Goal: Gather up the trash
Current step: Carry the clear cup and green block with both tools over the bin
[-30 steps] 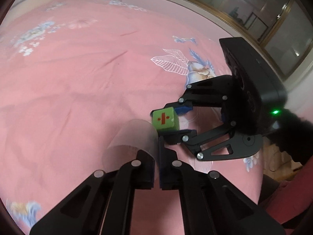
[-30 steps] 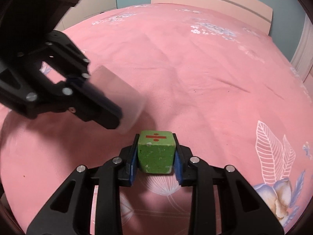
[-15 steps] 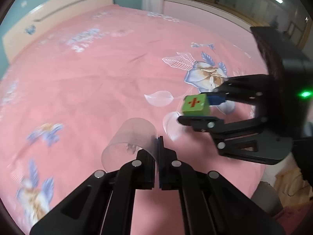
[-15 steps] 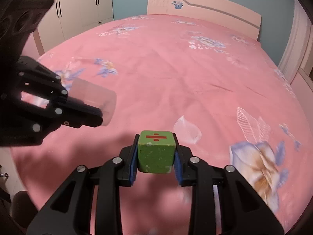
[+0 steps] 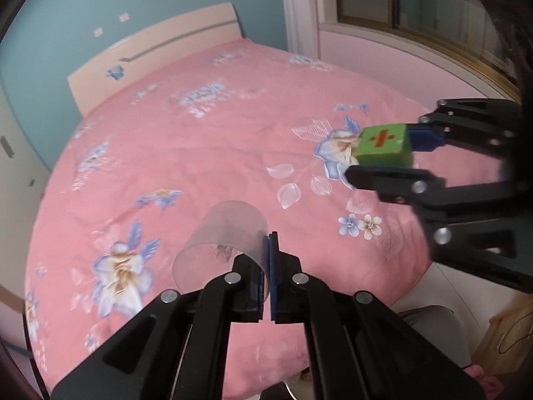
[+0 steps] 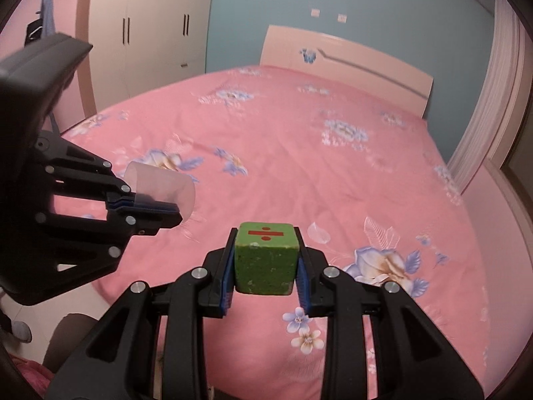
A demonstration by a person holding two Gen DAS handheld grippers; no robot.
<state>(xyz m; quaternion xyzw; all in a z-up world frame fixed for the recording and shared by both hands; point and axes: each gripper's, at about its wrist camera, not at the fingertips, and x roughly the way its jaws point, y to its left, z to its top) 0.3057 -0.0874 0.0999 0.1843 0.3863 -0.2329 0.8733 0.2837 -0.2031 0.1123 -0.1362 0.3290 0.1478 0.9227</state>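
Trash is now lifted clear above the pink floral bedspread (image 5: 200,153) (carry-off pending): curled clear plastic sheet (image 5: 223,243) pinched by the left gripper (image 5: 268,286), green wooden cube (image 6: 265,260) clamped by the right gripper (image 6: 265,280).

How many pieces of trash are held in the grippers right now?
2. A clear plastic cup is pinched by its wall in the left gripper, and a green cube is clamped in the right gripper. No others show on the bed.

A wide bed (image 6: 299,166) fills both views, covered by a smooth pink sheet printed with blue-and-cream flowers and pale leaves. A light wooden headboard (image 6: 349,63) stands at its far end against a teal wall (image 6: 366,10).
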